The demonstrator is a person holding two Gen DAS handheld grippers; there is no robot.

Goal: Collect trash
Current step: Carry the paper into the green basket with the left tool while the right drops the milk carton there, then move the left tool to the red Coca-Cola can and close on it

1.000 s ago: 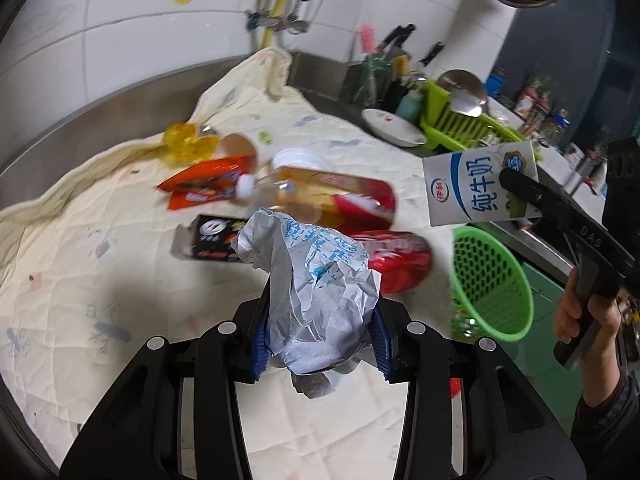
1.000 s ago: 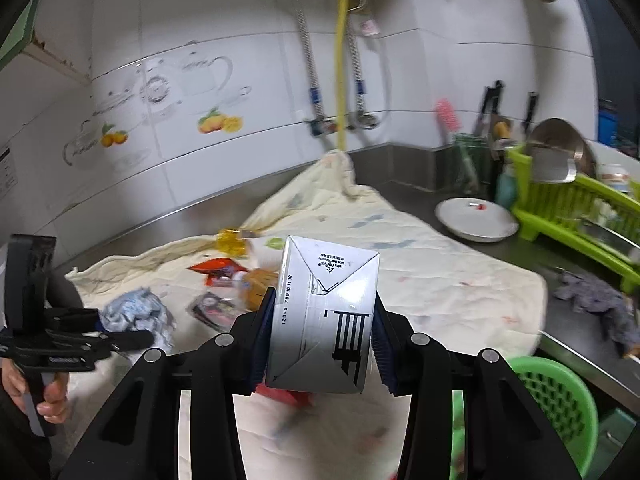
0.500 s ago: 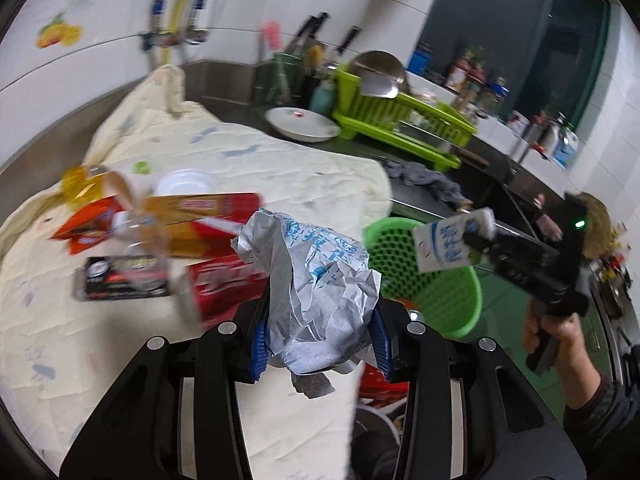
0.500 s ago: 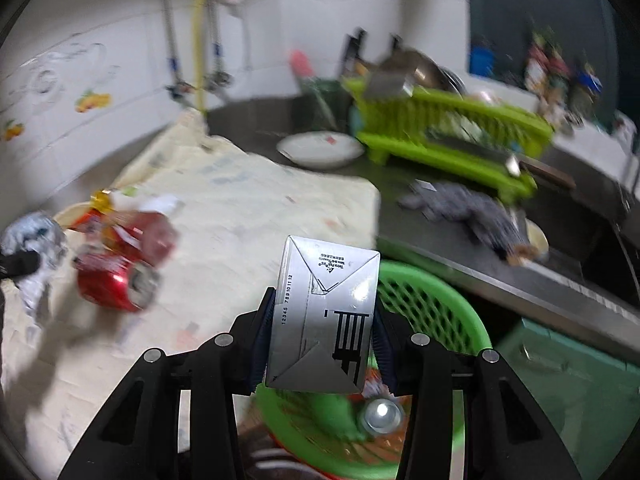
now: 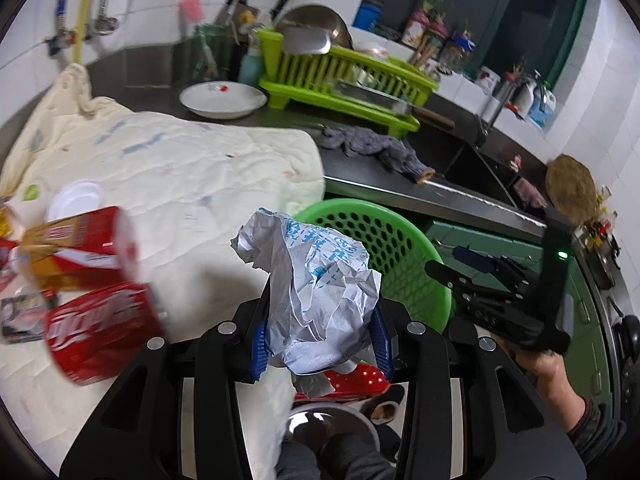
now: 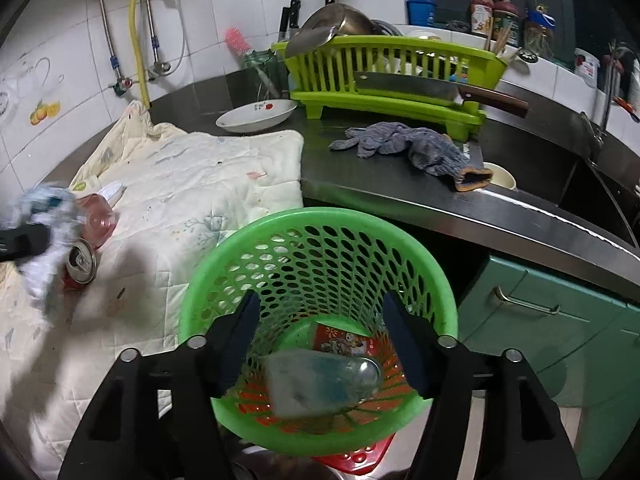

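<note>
Our left claw (image 5: pixel 318 334) is clamped tight on the crumpled paper wad (image 5: pixel 316 292), held up just beside the green basket (image 6: pixel 320 240), over the quilt-covered surface (image 5: pixel 180 168). Blue print on the wad, too creased to read. Our right claw (image 6: pixel 322 340) hangs spread wide, empty, right above the basket's rim. The milk carton (image 6: pixel 316 384) is in the basket, blurred. Red can (image 5: pixel 100 332) sits on the quilt left of the basket.

A lived-in home kitchen: ahead of the right tongs a steel counter (image 6: pixel 400 184) carries a green dish rack (image 6: pixel 396 76) with a cleaver (image 6: pixel 432 90) and pans, a white plate (image 6: pixel 256 115) beside it, tiled walls behind, and a sink (image 6: pixel 600 188) to the right.
</note>
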